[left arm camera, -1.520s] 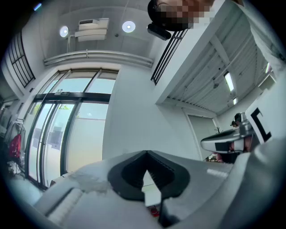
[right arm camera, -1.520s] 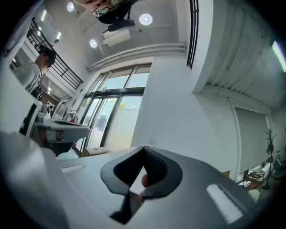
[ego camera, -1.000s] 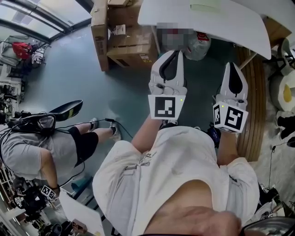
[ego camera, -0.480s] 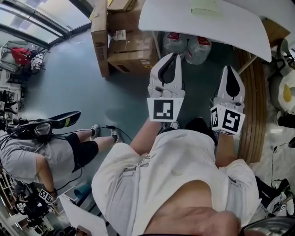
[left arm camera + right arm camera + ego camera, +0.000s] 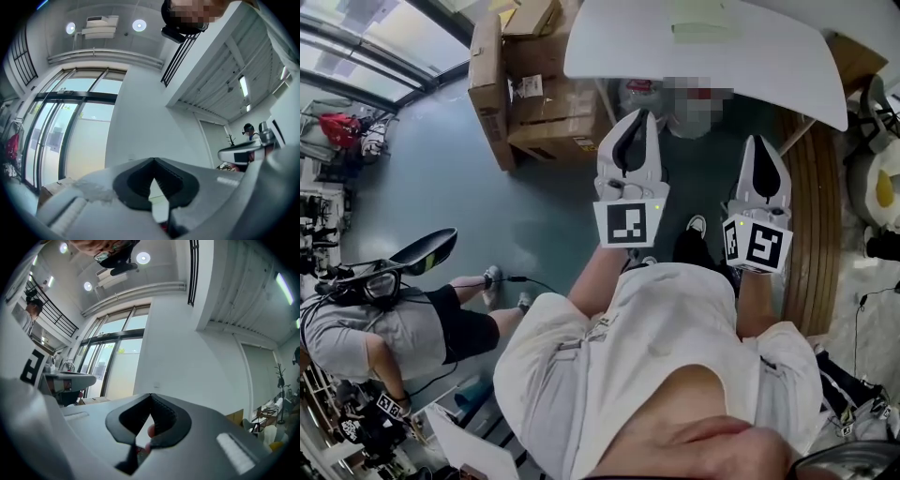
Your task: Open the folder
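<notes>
1. We judge the task hardly begun: the pale green folder (image 5: 703, 26) lies flat on the white desk (image 5: 769, 66), well in from its near edge. As far as we can tell at this size, it is closed.
2. Our left gripper (image 5: 641, 114) hangs over the floor, short of that near edge. Its fingers (image 5: 129, 185) are pressed together with nothing between them.
3. Our right gripper (image 5: 766, 141) is beside it, well apart from the folder too. Its fingers (image 5: 171, 425) are likewise pressed together and empty.
4. By our reckoning everything is left: reach the desk, spread the fingers, catch the cover's edge and swing it over.
</notes>
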`<state>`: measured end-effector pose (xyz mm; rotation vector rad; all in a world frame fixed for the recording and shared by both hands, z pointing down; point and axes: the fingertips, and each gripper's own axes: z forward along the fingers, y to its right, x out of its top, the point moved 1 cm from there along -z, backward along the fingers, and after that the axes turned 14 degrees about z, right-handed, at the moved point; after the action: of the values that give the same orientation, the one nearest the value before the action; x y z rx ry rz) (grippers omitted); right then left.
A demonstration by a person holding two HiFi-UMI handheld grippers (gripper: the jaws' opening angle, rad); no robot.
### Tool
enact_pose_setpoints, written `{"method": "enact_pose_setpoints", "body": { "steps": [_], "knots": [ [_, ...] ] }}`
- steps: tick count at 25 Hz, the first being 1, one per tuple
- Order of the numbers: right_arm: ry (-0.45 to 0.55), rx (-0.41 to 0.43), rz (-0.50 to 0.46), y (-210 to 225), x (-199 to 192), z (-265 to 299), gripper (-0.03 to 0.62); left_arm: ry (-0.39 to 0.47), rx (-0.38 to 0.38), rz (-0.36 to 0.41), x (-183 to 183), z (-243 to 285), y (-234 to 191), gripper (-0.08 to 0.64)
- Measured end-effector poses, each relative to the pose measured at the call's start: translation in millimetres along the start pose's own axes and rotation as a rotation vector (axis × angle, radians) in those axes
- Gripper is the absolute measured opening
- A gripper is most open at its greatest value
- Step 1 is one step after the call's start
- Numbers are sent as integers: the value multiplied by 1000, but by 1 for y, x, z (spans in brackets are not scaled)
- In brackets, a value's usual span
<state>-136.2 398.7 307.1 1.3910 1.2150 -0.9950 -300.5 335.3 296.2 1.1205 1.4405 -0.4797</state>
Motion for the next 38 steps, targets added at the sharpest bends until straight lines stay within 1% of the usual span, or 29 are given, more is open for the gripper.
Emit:
{"method": "enact_pose_setpoints", "body": {
  "steps": [7, 13, 15, 21, 23, 27, 30, 33, 36, 38],
  "knots": [
    [11, -35, 17, 58, 4, 35, 2, 3, -28, 0, -9, 61, 35, 5],
    [-4, -63, 16, 101, 1, 58, 2, -6, -62, -7, -13, 107, 64, 5],
    [-4, -66, 16, 114, 2, 65, 2, -4, -66, -12, -13, 121, 72, 5],
    [-2, -62, 22, 151, 6, 91, 2, -5, -66, 8, -13, 160, 92, 5],
    [-6, -57, 24, 162, 5, 100, 2, -12, -65, 10, -15, 172, 98, 5],
    [-15, -38, 26, 182, 3, 121, 2, -5, -53, 45, -16, 197, 107, 5],
    [-21, -27, 34, 193, 1, 133, 2, -22, -40, 23, -20, 209, 111, 5],
    [-29, -22, 41, 201, -2, 143, 2, -33, -35, 34, -25, 220, 114, 5],
    [-35, -20, 47, 209, -5, 152, 2, -26, -33, 49, -27, 232, 117, 5],
    [-39, -18, 53, 215, -9, 159, 2, -43, -33, 44, -32, 238, 120, 5]
  ]
}}
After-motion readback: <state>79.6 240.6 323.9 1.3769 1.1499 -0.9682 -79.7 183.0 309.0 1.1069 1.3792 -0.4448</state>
